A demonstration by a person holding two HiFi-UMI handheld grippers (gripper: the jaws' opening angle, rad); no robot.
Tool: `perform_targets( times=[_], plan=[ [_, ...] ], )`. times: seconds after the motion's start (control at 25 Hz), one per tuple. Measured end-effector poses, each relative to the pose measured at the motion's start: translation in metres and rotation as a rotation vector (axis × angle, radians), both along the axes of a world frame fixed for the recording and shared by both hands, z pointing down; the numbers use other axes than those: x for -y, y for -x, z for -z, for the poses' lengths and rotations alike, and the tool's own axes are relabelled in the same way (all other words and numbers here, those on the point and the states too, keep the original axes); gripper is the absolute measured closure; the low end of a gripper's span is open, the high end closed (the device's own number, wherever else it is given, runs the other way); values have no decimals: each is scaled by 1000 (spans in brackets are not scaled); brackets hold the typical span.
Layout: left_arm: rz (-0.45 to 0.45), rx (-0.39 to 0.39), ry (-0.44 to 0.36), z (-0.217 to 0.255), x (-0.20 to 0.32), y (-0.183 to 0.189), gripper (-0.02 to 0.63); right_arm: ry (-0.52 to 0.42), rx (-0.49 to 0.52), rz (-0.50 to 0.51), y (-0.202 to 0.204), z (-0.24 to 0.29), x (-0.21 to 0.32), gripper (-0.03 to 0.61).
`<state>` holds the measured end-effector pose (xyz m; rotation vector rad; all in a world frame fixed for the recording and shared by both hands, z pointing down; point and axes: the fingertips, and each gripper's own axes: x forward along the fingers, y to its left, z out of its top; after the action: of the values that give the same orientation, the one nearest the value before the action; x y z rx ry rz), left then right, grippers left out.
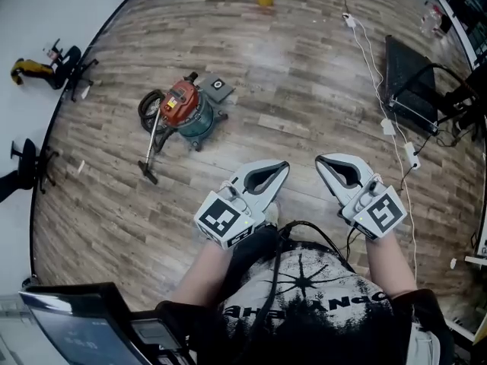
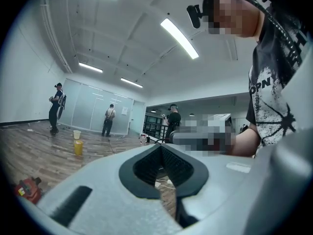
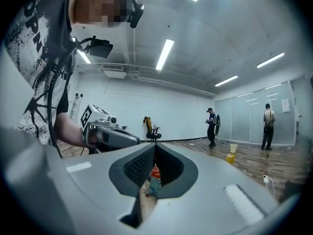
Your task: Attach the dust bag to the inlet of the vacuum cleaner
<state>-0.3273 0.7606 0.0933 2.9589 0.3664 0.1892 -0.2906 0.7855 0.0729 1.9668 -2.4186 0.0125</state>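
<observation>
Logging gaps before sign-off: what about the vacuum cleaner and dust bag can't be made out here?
- Dust bag: not recognisable in any view; the dark square item beside the vacuum cleaner is too small in the head view to identify.
- Inlet: too small in the head view; the right gripper view shows only a sliver of the vacuum between its jaws; the left gripper view crops it at the edge.

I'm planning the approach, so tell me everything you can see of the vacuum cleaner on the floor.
The vacuum cleaner is a canister type: a red-orange top on a teal drum, over a dark base. It stands upright on the wood floor, well ahead of the person, with nothing gripping it. A black hose loops beside it, and a wand slants down toward the person.
</observation>
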Motion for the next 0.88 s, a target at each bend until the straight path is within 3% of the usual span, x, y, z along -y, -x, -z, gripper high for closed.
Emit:
perform_targets(
  times=[0.4, 0.88],
  plan=[
    [-54, -34, -26, 9, 93, -36, 614, 25, -34, -95, -42, -1, 75, 574],
    [-66, 5, -34, -6, 127, -90, 614, 65, 8, -125, -95, -24, 102, 575]
  ],
)
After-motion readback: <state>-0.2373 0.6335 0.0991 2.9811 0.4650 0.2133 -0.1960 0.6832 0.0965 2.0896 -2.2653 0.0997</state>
